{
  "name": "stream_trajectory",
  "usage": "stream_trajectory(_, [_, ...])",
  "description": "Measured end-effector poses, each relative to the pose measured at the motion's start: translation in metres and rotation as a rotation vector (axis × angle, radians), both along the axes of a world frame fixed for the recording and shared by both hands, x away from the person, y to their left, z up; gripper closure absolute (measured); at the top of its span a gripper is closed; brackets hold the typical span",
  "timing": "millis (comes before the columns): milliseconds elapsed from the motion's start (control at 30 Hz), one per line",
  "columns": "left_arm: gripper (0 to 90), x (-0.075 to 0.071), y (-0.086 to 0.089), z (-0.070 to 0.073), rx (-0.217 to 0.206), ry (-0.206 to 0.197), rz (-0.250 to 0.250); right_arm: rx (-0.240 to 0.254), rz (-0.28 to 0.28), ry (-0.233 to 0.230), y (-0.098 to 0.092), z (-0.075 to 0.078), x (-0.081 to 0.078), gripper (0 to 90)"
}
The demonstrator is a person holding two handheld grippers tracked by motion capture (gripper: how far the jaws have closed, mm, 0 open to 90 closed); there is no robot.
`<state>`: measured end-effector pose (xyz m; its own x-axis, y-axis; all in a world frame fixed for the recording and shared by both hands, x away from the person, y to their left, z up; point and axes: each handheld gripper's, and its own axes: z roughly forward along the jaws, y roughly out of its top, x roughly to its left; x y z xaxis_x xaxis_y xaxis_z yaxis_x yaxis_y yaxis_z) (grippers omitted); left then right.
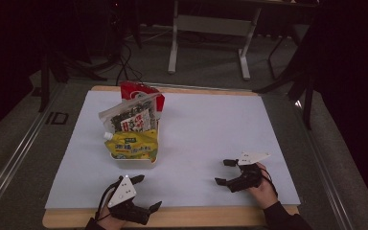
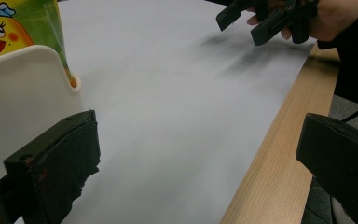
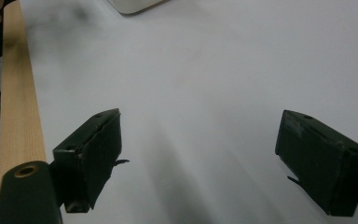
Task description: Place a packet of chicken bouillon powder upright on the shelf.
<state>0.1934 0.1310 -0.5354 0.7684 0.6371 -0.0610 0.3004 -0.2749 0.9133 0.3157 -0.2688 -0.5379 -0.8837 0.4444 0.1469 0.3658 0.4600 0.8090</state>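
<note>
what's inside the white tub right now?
The white tub holds upright snack packs: a yellow pouch in front, a clear bag of dark snacks behind it, and a red pack at the back. The tub's floor and the packs' lower parts are covered.

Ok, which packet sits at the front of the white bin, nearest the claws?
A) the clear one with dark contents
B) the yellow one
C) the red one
B: the yellow packet leans at the near end of the white bin, with the clear packet and the red packet behind it.
</note>
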Motion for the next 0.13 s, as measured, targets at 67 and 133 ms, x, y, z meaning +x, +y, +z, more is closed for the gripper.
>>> stream_trajectory(67, [0.6,0.0001,-0.0001,0.0000,0.000,0.001,0.000,-0.001,0.000,0.002,0.0000,-0.0002,0.0001,14.1])
stream_trajectory(133, [0.6,0.0001,-0.0002,-0.0001,0.001,0.000,0.000,0.000,0.000,0.003,-0.0001,-0.0004,0.0001,14.1])
